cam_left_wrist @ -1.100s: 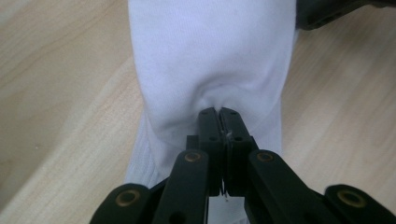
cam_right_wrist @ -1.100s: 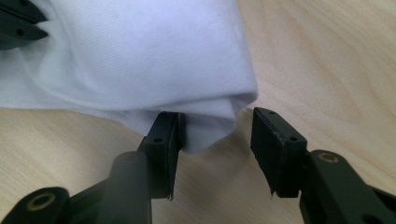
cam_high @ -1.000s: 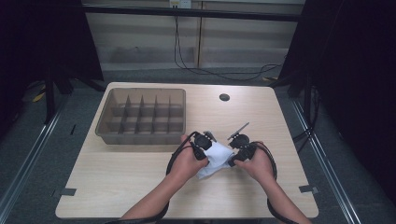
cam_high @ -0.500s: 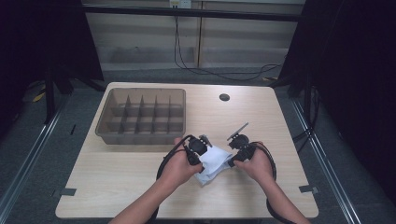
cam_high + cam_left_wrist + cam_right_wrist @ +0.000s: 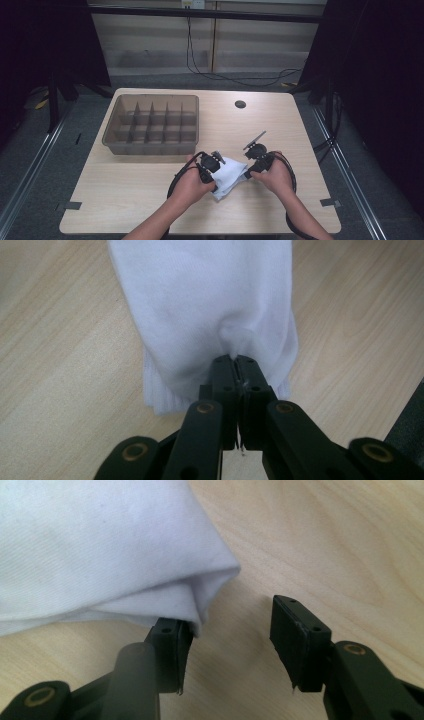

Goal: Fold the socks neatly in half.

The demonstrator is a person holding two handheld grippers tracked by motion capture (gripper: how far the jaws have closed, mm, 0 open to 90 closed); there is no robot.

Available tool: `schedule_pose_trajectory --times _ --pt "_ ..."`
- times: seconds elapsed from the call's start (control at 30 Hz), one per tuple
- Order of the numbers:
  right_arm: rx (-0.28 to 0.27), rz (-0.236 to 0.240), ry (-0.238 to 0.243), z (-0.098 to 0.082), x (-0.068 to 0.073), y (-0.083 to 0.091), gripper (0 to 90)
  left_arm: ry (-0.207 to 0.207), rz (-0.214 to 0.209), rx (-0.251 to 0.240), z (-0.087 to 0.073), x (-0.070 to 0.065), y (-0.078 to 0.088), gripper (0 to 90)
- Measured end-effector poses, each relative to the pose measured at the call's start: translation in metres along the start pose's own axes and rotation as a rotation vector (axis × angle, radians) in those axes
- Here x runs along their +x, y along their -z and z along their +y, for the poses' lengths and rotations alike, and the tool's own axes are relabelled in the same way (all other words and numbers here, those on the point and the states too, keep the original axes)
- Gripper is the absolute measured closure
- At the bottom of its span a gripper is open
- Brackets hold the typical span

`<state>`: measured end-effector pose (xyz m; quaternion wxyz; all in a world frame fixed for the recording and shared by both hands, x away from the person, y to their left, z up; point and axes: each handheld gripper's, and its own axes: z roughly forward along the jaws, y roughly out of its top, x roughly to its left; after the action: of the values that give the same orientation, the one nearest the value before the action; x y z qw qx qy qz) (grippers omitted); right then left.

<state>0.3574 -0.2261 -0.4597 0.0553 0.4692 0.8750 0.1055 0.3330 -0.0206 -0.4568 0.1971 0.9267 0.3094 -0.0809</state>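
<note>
Meanwhile, the divided tray sits empty behind the white sock on the counter; left tool pinches the sock, right tool stands spread beside its fold.

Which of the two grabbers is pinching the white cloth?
The left gripper: its jaws are shut on a fold of the cloth. The right gripper has open jaws, with the cloth's edge only beside one.
</note>
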Motion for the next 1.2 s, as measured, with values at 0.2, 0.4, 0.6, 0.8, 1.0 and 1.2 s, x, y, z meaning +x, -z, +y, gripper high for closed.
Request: schedule_pose_trajectory --times 0.2,0.4,0.6,0.8,1.0,1.2 --pt "-0.016 0.012 -0.023 -0.001 -0.005 0.014 48.9 0.006 -0.008 0.001 0.0 0.002 0.0 88.1" --pt "-0.029 0.014 -0.039 0.0 -0.011 0.024 48.6 0.004 -0.011 0.0 0.0 0.002 0.0 87.9" --pt "-0.056 0.0 -0.047 0.009 -0.014 0.037 48.1 0.003 -0.006 0.0 0.0 0.001 0.0 87.9" --pt "-0.08 0.02 -0.041 0.026 -0.01 0.037 46.9 0.003 -0.007 -0.01 -0.001 0.001 0.0 87.8" --pt "-0.082 0.061 -0.03 0.043 0.002 0.018 44.4 -0.01 -0.001 -0.005 -0.001 0.0 0.0 87.7" --pt "-0.01 -0.005 0.031 0.042 0.009 0.0 48.0 -0.019 0.005 -0.009 -0.003 0.0 0.0 87.8"
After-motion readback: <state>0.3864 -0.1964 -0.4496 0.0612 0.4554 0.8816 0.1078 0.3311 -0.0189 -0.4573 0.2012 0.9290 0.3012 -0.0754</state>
